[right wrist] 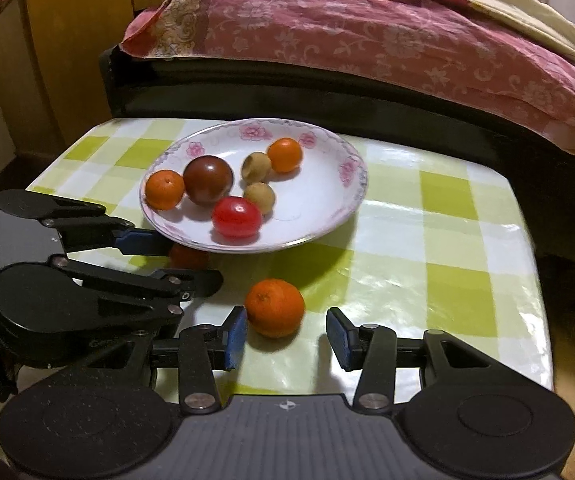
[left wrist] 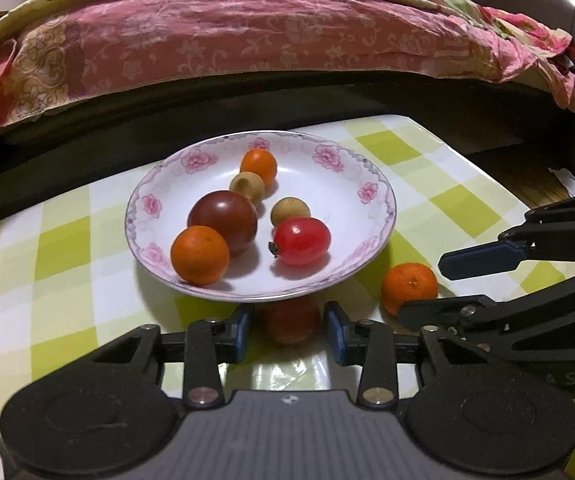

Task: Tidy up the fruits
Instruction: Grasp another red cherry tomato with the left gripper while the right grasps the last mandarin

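Observation:
A white plate with pink flowers (left wrist: 371, 196) (right wrist: 343, 196) stands on the checked table and holds two small oranges, a dark tomato (left wrist: 223, 222), a red tomato (left wrist: 301, 240) and two brown longans. My left gripper (left wrist: 289, 326) is open, its blue pads on either side of a red tomato (left wrist: 289, 320) on the table under the plate's near rim; this tomato also shows in the right wrist view (right wrist: 187, 256). My right gripper (right wrist: 285, 338) is open around a loose orange (right wrist: 274, 307) (left wrist: 407, 286) on the table, which lies just ahead of the fingertips.
The green and white checked tablecloth (right wrist: 427, 264) covers a small table whose right edge drops off. A bed with a pink floral quilt (left wrist: 247, 40) stands behind the table. A wooden cabinet (right wrist: 67, 52) stands at the back left.

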Demonstrator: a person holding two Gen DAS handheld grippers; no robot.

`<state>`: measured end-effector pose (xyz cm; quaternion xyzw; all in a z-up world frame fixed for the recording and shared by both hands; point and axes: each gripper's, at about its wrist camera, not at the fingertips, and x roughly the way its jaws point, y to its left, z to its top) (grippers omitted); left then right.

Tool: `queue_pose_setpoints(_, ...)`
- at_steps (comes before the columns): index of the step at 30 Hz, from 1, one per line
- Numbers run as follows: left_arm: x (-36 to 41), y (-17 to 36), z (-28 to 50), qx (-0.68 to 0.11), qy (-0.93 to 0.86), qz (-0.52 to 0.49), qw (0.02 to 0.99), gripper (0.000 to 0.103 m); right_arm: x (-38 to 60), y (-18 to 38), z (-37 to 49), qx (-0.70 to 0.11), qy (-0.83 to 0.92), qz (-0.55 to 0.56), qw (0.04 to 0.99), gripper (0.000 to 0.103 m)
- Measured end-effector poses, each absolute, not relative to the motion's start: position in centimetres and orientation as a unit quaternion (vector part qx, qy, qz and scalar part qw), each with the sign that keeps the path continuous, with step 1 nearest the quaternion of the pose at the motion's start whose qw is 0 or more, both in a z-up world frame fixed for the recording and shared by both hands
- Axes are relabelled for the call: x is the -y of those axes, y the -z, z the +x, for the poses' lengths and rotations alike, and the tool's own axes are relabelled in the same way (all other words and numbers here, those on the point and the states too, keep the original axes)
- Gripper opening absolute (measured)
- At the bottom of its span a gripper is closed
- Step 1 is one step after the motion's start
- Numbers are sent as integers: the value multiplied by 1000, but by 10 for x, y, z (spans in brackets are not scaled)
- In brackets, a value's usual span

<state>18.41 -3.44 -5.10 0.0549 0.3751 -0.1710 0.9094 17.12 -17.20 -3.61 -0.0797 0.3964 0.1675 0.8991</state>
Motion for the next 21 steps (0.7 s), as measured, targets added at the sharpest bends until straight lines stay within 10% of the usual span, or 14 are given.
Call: queue_pose_setpoints(21, 20, 32, 156, -403, 171, 58, 897, 38, 173, 24, 161, -405, -179, -66, 894, 27)
